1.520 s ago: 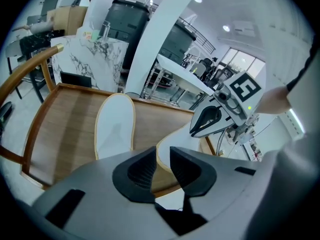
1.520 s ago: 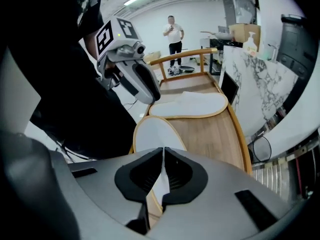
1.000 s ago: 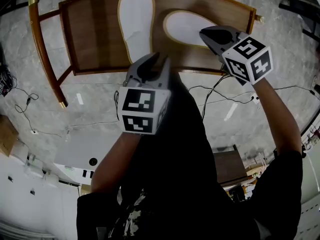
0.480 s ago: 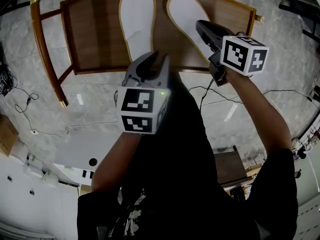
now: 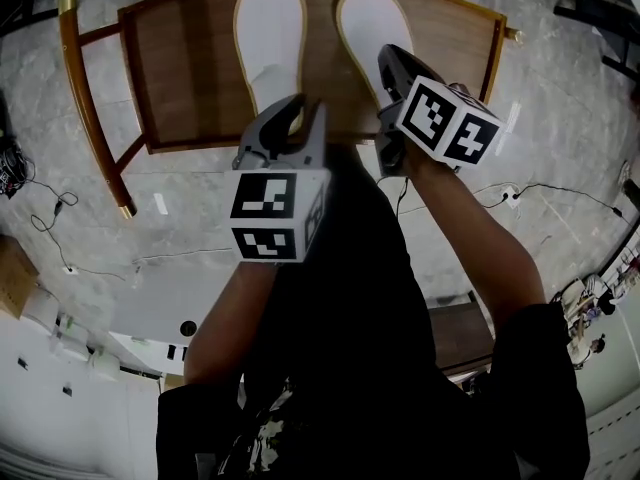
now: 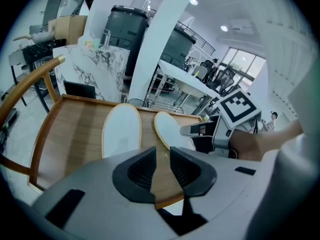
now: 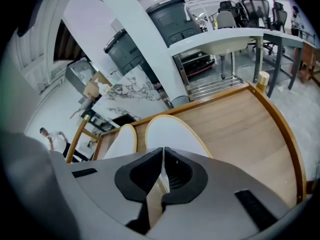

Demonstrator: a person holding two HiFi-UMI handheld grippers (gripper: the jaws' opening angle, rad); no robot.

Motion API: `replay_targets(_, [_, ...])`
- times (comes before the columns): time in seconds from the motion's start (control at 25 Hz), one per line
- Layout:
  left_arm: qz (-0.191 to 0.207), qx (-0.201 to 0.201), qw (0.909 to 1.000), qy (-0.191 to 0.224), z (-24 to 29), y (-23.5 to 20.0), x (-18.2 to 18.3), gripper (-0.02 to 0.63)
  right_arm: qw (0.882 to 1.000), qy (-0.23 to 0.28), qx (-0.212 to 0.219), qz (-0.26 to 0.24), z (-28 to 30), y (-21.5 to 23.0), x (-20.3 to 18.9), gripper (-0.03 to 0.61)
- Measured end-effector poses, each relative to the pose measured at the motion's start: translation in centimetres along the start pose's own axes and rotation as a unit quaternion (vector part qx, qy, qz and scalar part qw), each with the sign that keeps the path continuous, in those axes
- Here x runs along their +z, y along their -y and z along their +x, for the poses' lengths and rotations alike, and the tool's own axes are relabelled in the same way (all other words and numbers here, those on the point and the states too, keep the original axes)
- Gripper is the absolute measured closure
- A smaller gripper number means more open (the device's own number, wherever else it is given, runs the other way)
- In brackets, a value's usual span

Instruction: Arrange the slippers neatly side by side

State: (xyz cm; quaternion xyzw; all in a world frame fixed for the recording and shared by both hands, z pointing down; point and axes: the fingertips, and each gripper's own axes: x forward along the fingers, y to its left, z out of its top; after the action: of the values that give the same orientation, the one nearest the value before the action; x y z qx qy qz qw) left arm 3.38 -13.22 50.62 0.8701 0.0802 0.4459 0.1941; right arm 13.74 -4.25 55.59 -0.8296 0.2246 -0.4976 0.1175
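On a rimmed wooden tabletop [image 5: 190, 68]: two white, tan-edged slippers, toes toward 12 o'clock in the head view. Left slipper [image 5: 268, 38] at about 11 o'clock of the frame, right slipper [image 5: 372, 23] at about 1 o'clock, near each other with a strip of bare wood between.

Right hand-held gripper [image 5: 392, 68] pinched almost shut on the right slipper's heel edge, at 6 o'clock of that slipper, with the thin rim showing between the jaws in the right gripper view. Left hand-held gripper [image 5: 290, 118] narrowly parted and holding nothing, only bare wood in its gap, poised at 6 o'clock of the left slipper, just short of its heel.

Judged close to done. Left slipper straight, right one a touch off, toe leaning toward 11 o'clock and heel seemingly farther up the tabletop.

For a clean finish, slide rather than lift. Swing the gripped heel a little toward 9 o'clock until both long edges run parallel. Then draw it toward 6 o'clock until the heels look level. Keep the strip of wood between the pair even, without letting the edges touch or overlap. Release only once the slipper lies flat and at rest, then back out toward 6 o'clock without dragging the rim along. Keep the left hand-held gripper ready to steady the left slipper if nudged — a likely slip on smooth wood.
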Motion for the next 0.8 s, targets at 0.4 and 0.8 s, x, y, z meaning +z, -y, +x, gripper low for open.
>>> replay_targets(0.4, [-0.019, 0.021, 0.9996, 0.002, -0.3, -1.8, 0.0, 0.534, 0.995, 0.051, -0.057, 0.068, 0.2, -1.2, -0.6, 0.572])
replay_targets(0.8, [-0.030, 0.037, 0.9989, 0.004, -1.0, -4.0, -0.1, 0.532, 0.992, 0.079, -0.070, 0.073, 0.9, -1.7, -0.2, 0.571])
